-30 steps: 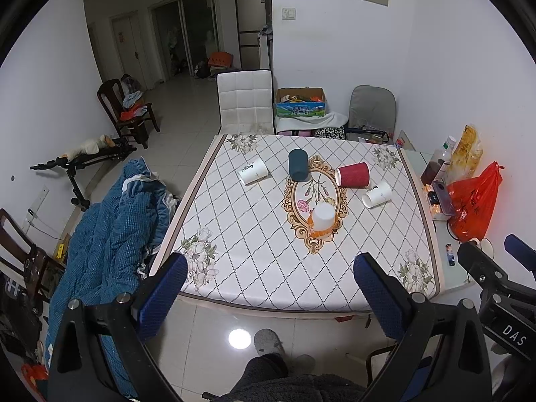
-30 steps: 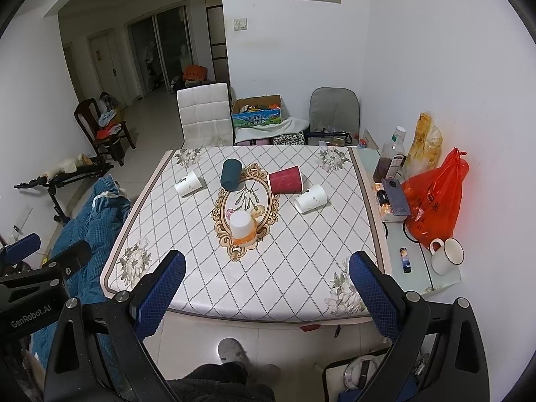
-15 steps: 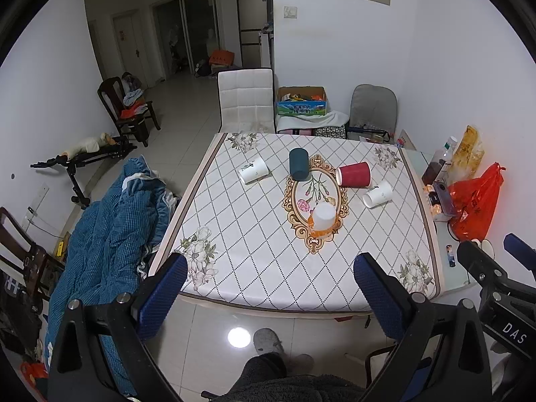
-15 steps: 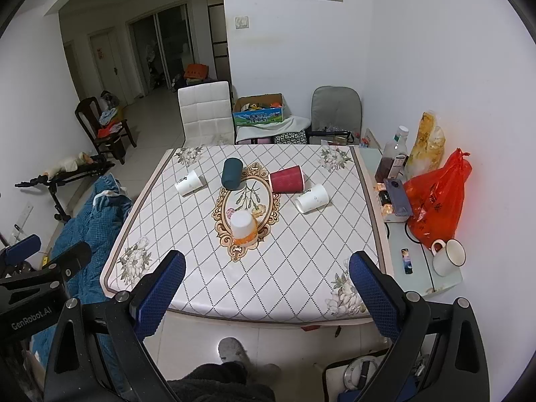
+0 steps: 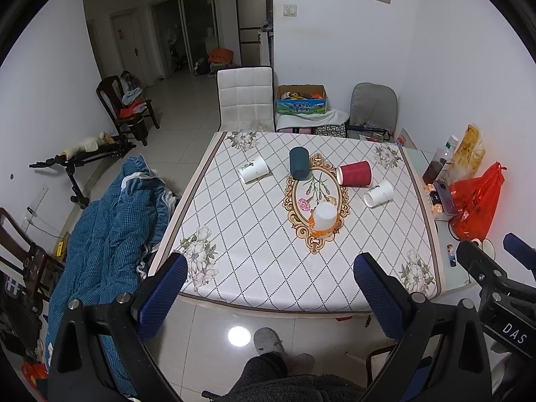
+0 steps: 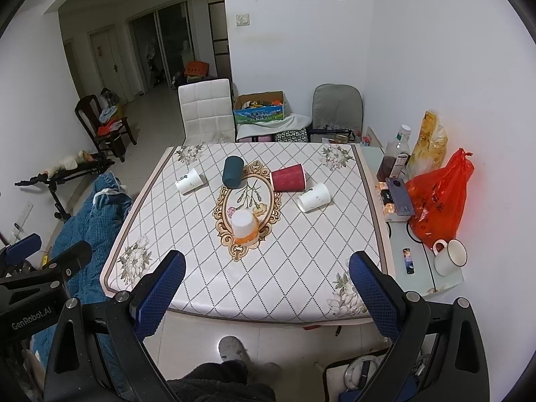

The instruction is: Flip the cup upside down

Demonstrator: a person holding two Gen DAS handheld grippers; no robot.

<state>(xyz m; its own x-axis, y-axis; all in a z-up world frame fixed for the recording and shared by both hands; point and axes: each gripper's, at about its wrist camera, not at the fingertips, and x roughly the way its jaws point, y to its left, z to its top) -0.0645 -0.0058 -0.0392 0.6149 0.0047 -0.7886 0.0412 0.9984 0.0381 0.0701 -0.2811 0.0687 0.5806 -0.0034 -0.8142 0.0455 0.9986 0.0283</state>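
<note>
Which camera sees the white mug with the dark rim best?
The right wrist view. There the whole mug shows, handle and open top, standing upright on the glass side table beside the orange bag. In the left wrist view only a sliver of its rim peeks out behind the other gripper.

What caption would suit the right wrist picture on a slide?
Open right gripper held back from a table with four cups on their sides and one white-and-orange cup already upside down.
</note>
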